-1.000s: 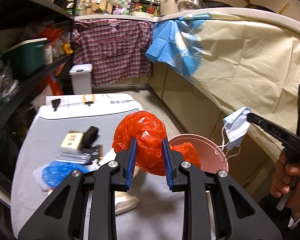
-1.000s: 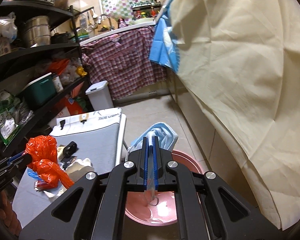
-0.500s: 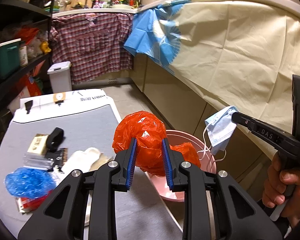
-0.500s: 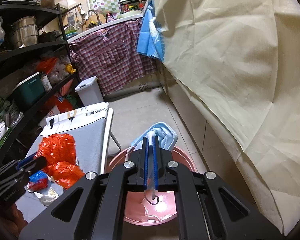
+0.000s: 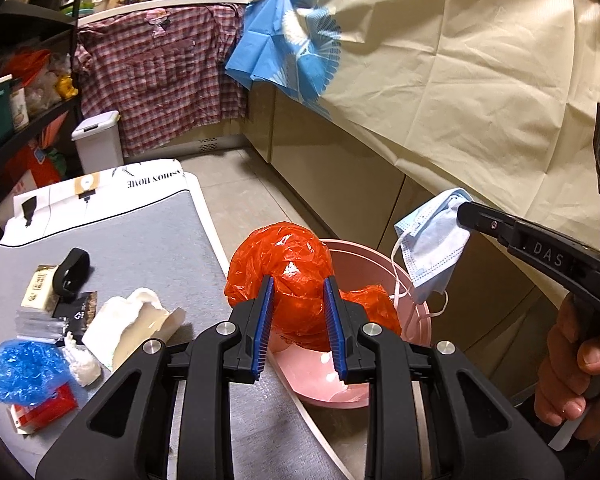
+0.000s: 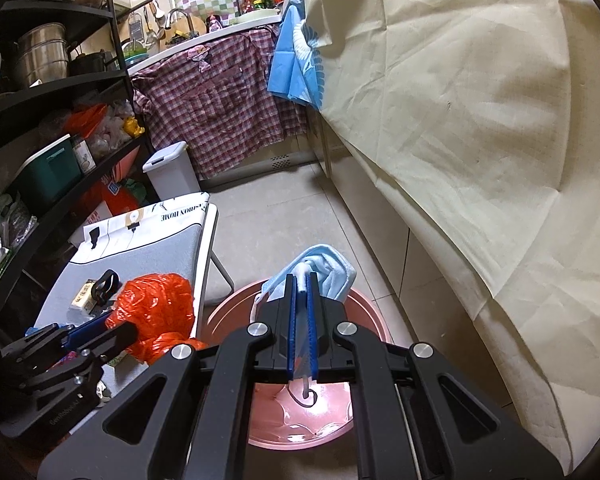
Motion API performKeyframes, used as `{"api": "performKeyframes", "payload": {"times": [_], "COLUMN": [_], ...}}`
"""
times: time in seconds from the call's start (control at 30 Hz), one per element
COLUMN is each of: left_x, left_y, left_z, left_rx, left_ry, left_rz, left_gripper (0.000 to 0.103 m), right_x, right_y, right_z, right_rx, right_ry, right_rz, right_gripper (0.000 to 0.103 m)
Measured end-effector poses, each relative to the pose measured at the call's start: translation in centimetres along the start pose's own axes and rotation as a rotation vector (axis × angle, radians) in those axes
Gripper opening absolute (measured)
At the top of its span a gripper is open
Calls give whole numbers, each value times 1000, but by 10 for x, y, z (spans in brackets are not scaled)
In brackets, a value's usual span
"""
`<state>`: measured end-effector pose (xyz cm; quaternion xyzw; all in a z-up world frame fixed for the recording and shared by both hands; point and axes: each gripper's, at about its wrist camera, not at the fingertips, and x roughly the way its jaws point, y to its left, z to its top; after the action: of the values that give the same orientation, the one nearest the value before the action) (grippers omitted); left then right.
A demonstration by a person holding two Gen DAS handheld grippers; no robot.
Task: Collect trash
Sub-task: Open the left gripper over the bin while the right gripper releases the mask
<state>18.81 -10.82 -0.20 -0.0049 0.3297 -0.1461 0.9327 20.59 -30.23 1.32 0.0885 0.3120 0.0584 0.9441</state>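
My left gripper point(image 5: 297, 285) is shut on a crumpled orange plastic bag point(image 5: 280, 256) and holds it at the table's right edge, over the rim of the pink basin point(image 5: 376, 256) on the floor. It also shows in the right wrist view point(image 6: 156, 300). My right gripper point(image 6: 301, 280) is shut on a light blue face mask point(image 6: 332, 268), held above the pink basin point(image 6: 236, 304). From the left wrist view the mask point(image 5: 432, 244) hangs from the right gripper's tip, its ear loops dangling over the basin.
On the grey table point(image 5: 140, 240) lie a blue plastic wad point(image 5: 20, 368), a red packet point(image 5: 44, 408), white crumpled wrapping point(image 5: 132, 324), a small box point(image 5: 40, 292) and a black clip point(image 5: 74, 268). A white bin point(image 5: 98, 140) stands behind. A cream sheet point(image 5: 480, 80) drapes the counter at right.
My left gripper has carried the orange bag rightward from over the table to the basin's edge. The right gripper with the mask has stayed above the basin.
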Motion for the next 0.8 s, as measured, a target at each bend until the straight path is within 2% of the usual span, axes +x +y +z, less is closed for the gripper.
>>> {"api": "performKeyframes", "payload": {"times": [0.1, 0.17, 0.23, 0.27, 0.63, 0.8], "left_x": [6, 9, 10, 9, -3, -20], "left_y": [-3, -4, -3, -2, 8, 16], "left_z": [0, 1, 2, 2, 0, 2], "left_rx": [8, 4, -2, -8, -44, -53], "left_ry": [10, 18, 22, 17, 2, -24], "left_rz": [4, 2, -4, -3, -17, -19], "left_gripper": [27, 28, 37, 39, 40, 40], "right_x": [2, 5, 8, 8, 4, -2], "right_y": [0, -1, -2, -3, -1, 9], "right_z": [1, 2, 1, 1, -1, -4], "right_rx": [2, 4, 9, 12, -4, -43], "right_ry": [2, 13, 23, 22, 3, -45], "right_rz": [-5, -16, -29, -33, -36, -42], "right_gripper": [9, 15, 44, 48, 48, 48]}}
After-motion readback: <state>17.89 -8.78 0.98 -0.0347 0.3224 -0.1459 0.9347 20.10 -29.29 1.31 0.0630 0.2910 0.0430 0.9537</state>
